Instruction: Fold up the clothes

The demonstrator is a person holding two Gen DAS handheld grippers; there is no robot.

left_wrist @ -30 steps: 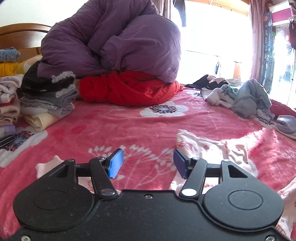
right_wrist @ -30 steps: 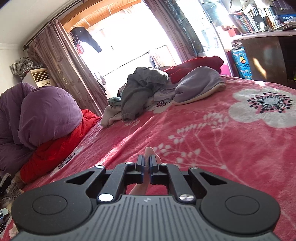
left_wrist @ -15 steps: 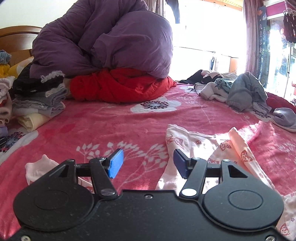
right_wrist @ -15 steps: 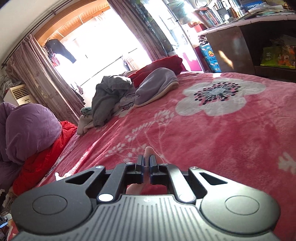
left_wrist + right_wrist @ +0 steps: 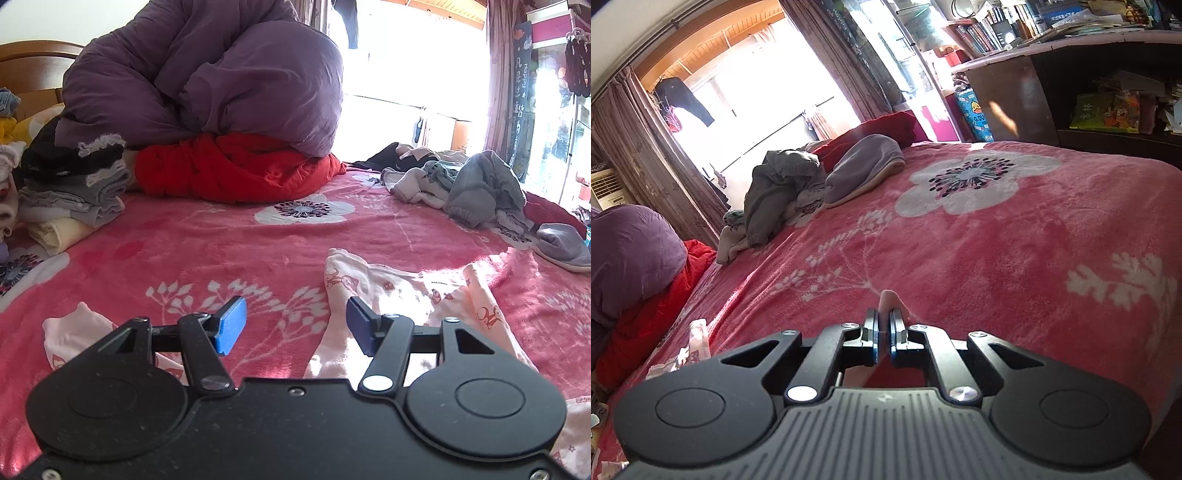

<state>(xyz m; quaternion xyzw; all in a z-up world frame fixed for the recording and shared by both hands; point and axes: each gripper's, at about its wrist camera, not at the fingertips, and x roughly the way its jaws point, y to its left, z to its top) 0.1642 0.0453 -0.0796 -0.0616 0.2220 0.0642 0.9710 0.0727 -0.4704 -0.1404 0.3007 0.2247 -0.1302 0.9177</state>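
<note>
A pale pink printed garment [image 5: 399,291] lies spread on the red flowered bedspread [image 5: 221,251], under and right of my left gripper [image 5: 293,325]. That gripper is open with blue pads and nothing between them. Another pink piece [image 5: 74,332] shows at its lower left. In the right wrist view my right gripper [image 5: 884,326] is shut on a pink edge of the garment [image 5: 888,299], which pokes out past the fingertips. More of the pink garment [image 5: 696,336] lies bunched at the lower left of that view.
A purple duvet [image 5: 207,77] rests on a red quilt [image 5: 236,170] at the head of the bed. Folded clothes [image 5: 70,192] are stacked at left. A heap of unfolded grey clothes [image 5: 476,188] lies at right. A dark shelf unit [image 5: 1089,92] stands beside the bed.
The right gripper has swung to the right across the bed with the pink cloth in it. In the left view the garment has been drawn out flatter; the left gripper stayed put.
</note>
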